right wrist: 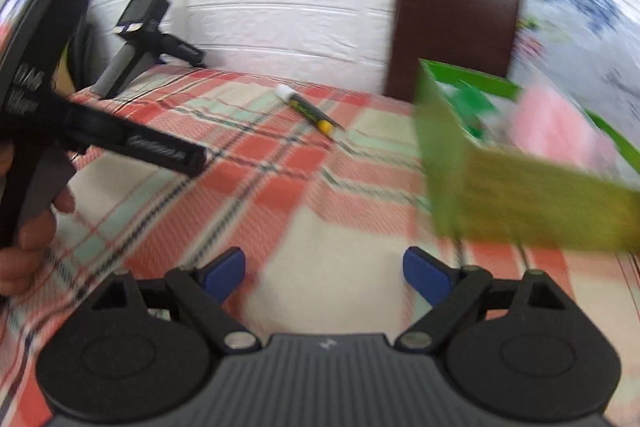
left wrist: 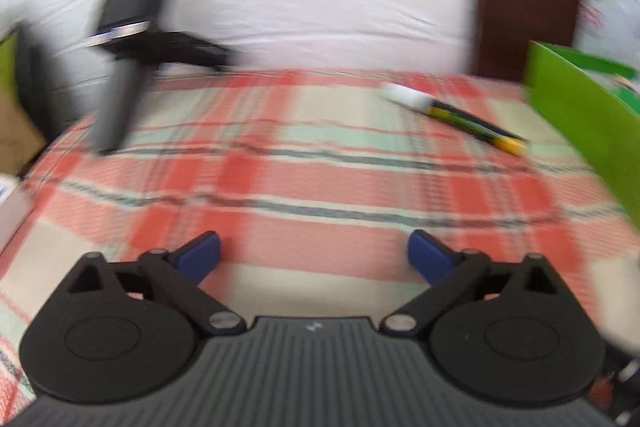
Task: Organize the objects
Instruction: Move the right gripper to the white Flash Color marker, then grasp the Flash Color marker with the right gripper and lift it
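Observation:
A marker [left wrist: 452, 113] with a white cap, dark green body and yellow end lies on the plaid tablecloth, far right of my left gripper [left wrist: 314, 255]. It also shows in the right wrist view [right wrist: 308, 109], ahead of my right gripper [right wrist: 324, 273]. A green box [right wrist: 500, 187] stands at the right with pink and green items inside; its wall shows in the left wrist view [left wrist: 588, 123]. Both grippers are open and empty, low over the cloth. The left gripper's body [right wrist: 156, 149] crosses the left of the right wrist view, held by a hand.
A black and grey handheld device [left wrist: 128, 55] rests at the far left by the white wall, also seen in the right wrist view [right wrist: 136, 39]. A dark brown chair back [right wrist: 456, 15] stands behind the table. A cardboard box [left wrist: 16, 139] sits at the left edge.

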`<state>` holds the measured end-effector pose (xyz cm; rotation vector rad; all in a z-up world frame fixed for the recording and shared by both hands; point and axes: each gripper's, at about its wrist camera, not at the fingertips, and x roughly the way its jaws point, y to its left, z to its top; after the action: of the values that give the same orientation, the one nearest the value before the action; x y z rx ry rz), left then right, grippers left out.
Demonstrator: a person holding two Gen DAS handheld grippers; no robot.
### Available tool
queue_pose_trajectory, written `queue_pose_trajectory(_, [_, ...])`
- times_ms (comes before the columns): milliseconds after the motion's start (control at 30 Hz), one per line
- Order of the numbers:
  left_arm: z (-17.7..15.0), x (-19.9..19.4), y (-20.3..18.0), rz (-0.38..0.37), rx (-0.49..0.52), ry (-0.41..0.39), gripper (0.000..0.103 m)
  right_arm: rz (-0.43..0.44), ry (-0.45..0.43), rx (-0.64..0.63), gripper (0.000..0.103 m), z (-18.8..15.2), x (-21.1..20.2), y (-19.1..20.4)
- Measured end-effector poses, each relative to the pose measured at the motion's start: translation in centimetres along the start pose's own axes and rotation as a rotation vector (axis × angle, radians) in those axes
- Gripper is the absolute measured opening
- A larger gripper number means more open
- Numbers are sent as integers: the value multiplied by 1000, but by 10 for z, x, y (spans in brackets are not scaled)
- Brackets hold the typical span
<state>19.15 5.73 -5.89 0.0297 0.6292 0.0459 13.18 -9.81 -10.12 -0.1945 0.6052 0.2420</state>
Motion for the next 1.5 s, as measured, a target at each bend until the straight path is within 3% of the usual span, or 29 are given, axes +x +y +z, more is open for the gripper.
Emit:
queue_pose_trajectory(33, [0, 1, 14, -34, -84, 9, 103, 4, -7, -24, 90, 7, 8, 5])
queue_pose_trajectory(167, [-2, 0, 37, -2, -258, 0, 103, 0, -50, -100, 89, 38, 44, 16])
queue_pose_trajectory(300, [-1, 1, 31, -3, -221, -7, 103, -18, 6, -33, 90, 68, 93, 2])
queue_pose_trajectory(433, [-4, 2, 31, 0, -209, -12, 103, 50, 60, 102, 94, 85, 126, -19])
queue_pose_trajectory(500, [-4, 2, 30, 2, -207, -12, 103, 81, 50, 106, 78, 84, 126, -21])
queue_pose_trajectory(567, [-3, 2, 30, 5, -204, -11, 103, 110, 32, 67, 32, 79, 118, -15])
queue_pose_trajectory(600, [-3, 3, 30, 6, -202, -10, 103, 122, 31, 56, 22, 76, 112, -12])
queue_pose_trajectory(633, [-3, 3, 30, 7, -201, -9, 103, 121, 31, 45, 18, 72, 106, -9])
queue_pose_trajectory(900, [-2, 5, 26, 23, -186, 0, 103, 137, 32, 83, 18, 0, 4, -26])
queue_pose_trajectory(1100, [1, 4, 22, 42, -172, 24, 103, 65, 24, 124, 18, -64, -89, -42])
queue_pose_trajectory(1267, [-3, -32, -2, 38, -158, 74, 103, 27, -5, 98, 30, -87, -119, -44])
queue_pose_trajectory(1333, [-4, -54, -22, -70, -155, 112, 100, 33, -1, 112, 31, -86, -119, -46])
queue_pose_trajectory(1367, [-3, -65, -32, -125, -159, 133, 93, 38, 1, 116, 32, -86, -118, -47])
queue_pose_trajectory(1500, [-4, -95, -85, -285, -90, 233, 91, 57, 2, 118, 31, -87, -119, -49])
